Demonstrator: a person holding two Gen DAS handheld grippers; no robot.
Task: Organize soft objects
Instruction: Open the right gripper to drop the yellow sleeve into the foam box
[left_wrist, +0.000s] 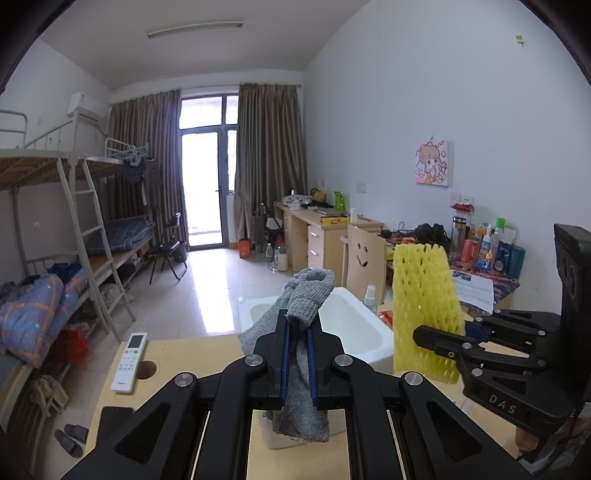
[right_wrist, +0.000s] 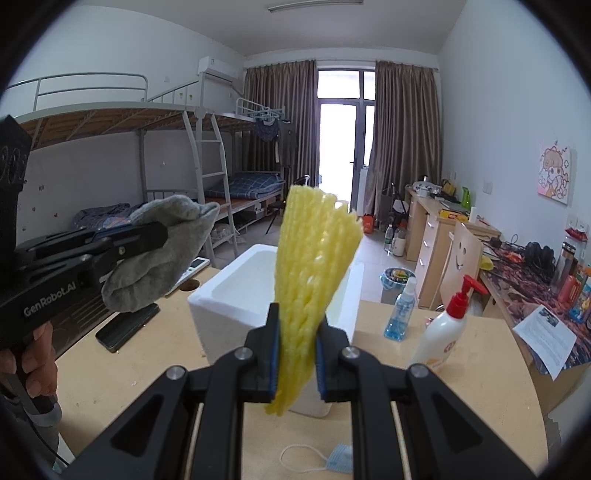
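Left gripper (left_wrist: 297, 341) clamped on grey sock (left_wrist: 308, 295), right gripper (right_wrist: 295, 354) clamped on yellow foam net (right_wrist: 314, 258). I hold both lifted above desk, near white foam box (right_wrist: 229, 291) at far edge, probably drop target.

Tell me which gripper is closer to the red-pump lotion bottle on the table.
Right. The right gripper, shut on the yellow foam net, hangs just left of the lotion bottle; the left gripper, shut on the grey sock, sits farther left, beyond the white foam box.
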